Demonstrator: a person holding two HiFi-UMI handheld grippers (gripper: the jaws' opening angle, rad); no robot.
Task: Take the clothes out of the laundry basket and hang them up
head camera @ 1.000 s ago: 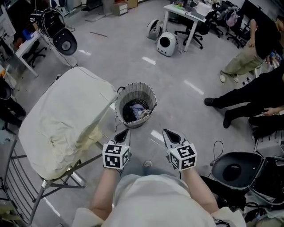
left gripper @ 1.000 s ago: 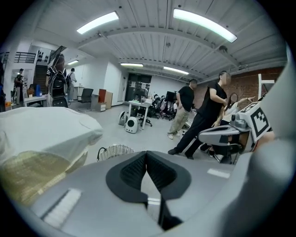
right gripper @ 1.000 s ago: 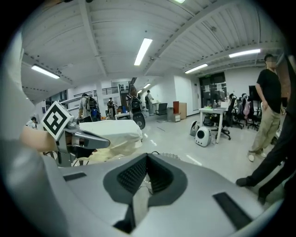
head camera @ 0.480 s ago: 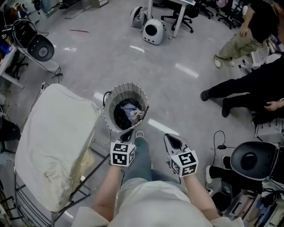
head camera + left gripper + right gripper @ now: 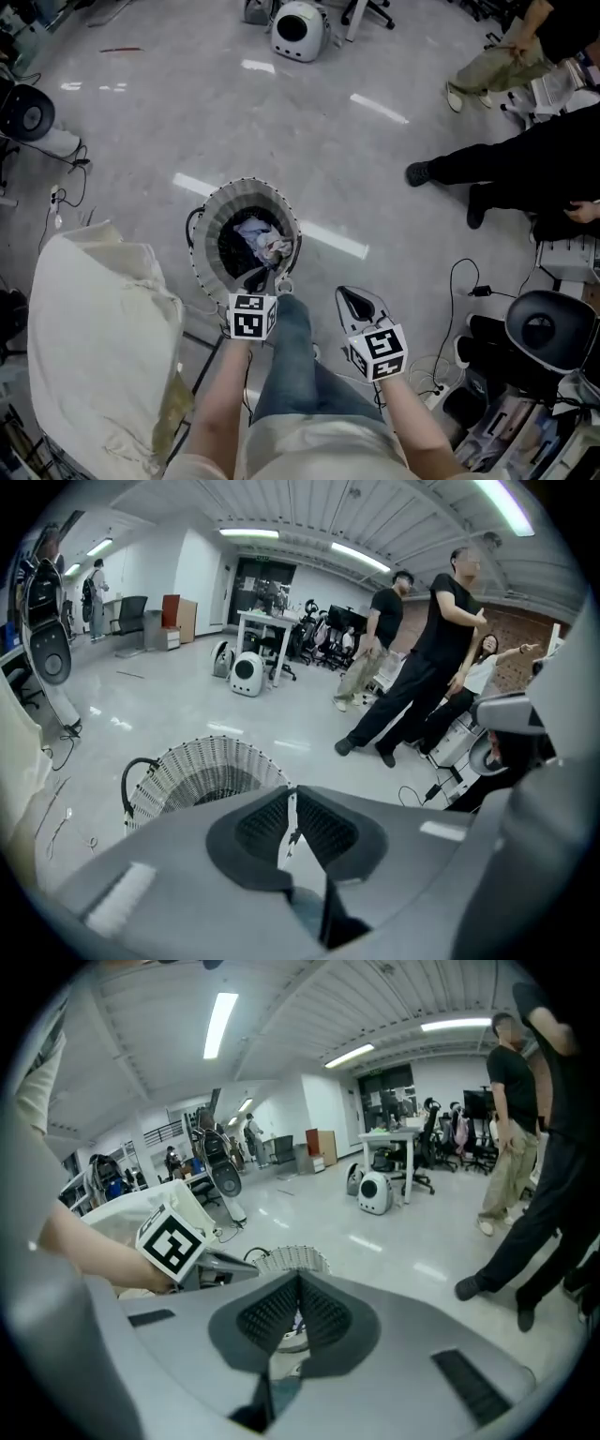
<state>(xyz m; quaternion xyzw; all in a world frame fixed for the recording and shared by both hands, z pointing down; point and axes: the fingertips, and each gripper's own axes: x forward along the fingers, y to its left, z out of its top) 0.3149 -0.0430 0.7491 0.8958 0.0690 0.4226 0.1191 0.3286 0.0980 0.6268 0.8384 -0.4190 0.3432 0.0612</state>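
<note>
Head view: the laundry basket [image 5: 210, 212] stands on the floor with clothes [image 5: 262, 239] bunched inside. The left tool [image 5: 262, 277] hangs at its 6 o'clock rim, and the right tool [image 5: 355, 299] sits apart at 4 o'clock.

Left gripper view: jaws pressed together, holding nothing, basket at 10 o'clock.

Right gripper view: jaws likewise closed and empty.

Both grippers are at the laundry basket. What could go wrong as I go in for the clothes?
1. The left gripper and the right gripper are both shut; pushed in like that, they would likely shove the clothes rather than grab them.
2. The left gripper looks close to the rim of the laundry basket; a knock might tip it.
3. A cable lies on the floor to your right, a possible trip.
</note>
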